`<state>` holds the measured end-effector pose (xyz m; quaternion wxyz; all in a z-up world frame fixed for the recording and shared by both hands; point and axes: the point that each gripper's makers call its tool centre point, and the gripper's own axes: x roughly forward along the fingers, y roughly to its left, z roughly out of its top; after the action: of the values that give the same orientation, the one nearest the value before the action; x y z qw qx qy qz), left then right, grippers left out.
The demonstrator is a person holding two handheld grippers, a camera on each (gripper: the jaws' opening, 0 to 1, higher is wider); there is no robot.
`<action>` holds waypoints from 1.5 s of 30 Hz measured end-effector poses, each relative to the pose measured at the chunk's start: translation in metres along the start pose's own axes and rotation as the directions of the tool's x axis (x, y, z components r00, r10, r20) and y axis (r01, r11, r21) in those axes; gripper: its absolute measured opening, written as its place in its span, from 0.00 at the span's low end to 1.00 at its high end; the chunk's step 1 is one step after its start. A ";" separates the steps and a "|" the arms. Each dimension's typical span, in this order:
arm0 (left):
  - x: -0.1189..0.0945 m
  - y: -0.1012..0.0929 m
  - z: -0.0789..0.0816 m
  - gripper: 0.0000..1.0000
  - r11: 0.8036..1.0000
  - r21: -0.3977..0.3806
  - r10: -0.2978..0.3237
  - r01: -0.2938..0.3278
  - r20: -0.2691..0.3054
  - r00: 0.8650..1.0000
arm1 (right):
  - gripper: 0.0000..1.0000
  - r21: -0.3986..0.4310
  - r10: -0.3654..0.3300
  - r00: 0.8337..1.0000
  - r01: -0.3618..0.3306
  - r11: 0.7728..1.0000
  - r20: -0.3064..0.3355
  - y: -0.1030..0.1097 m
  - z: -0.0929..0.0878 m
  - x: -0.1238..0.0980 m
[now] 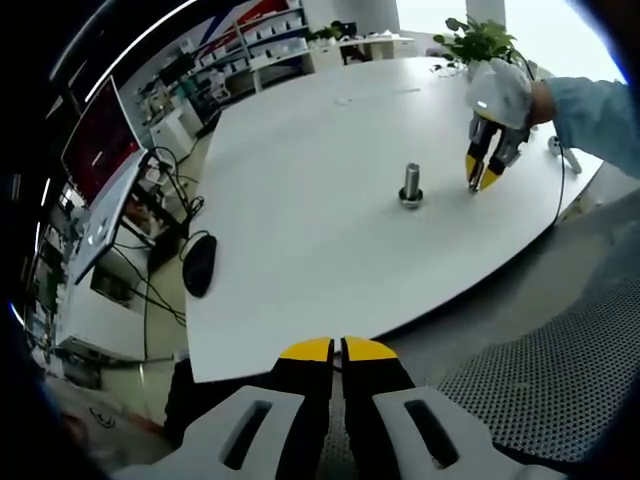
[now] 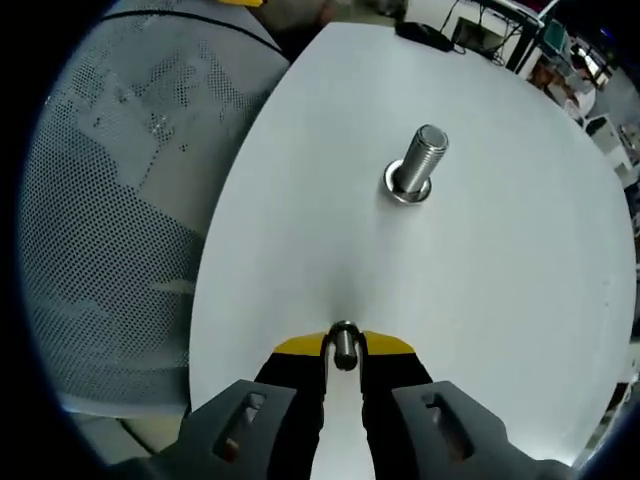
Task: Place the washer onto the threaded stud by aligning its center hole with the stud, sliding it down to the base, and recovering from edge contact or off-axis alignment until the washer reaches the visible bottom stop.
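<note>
The washer point(image 2: 344, 345) is being pinched edge-on by the right gripper point(image 2: 343, 352), near the threaded stud point(image 2: 418, 163), presumably for alignment.

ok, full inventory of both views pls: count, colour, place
table: 1, white, under everything
stud: 1, steel, threaded, upright mid-table
washer: 1, steel, on edge between the right tongs' tips
mouse: 1, black, table's edge in the left gripper view
plant: 1, green, far table end
chair: 1, grey mesh, beside the table
left tongs: grey, yellow tips, shut, off the table's near edge
right tongs: shut on washer, short of stud
hand: white glove, holding right tongs
</note>
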<state>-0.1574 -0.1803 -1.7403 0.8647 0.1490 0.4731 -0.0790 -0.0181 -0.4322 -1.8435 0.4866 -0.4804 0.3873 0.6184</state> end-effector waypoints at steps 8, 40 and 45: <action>0.000 0.000 0.000 0.00 1.000 -0.001 -0.001 0.001 -0.002 1.000 | 0.14 0.010 -0.005 1.000 0.004 1.000 0.005 -0.002 0.000 -0.001; -0.006 -0.009 0.017 0.00 0.999 0.038 -0.021 0.017 0.089 0.996 | 0.60 0.540 -0.289 0.819 -0.030 0.841 0.495 0.029 0.024 -0.153; -0.009 -0.012 0.024 0.04 0.998 0.064 -0.032 0.024 0.132 0.991 | 0.61 0.643 -0.400 0.729 -0.071 0.762 0.555 0.050 0.025 -0.189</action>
<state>-0.1468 -0.1999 -1.7223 0.8880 0.1637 0.4138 -0.1156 -0.0595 -0.4636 -1.6538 0.7783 -0.0732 0.3229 0.5335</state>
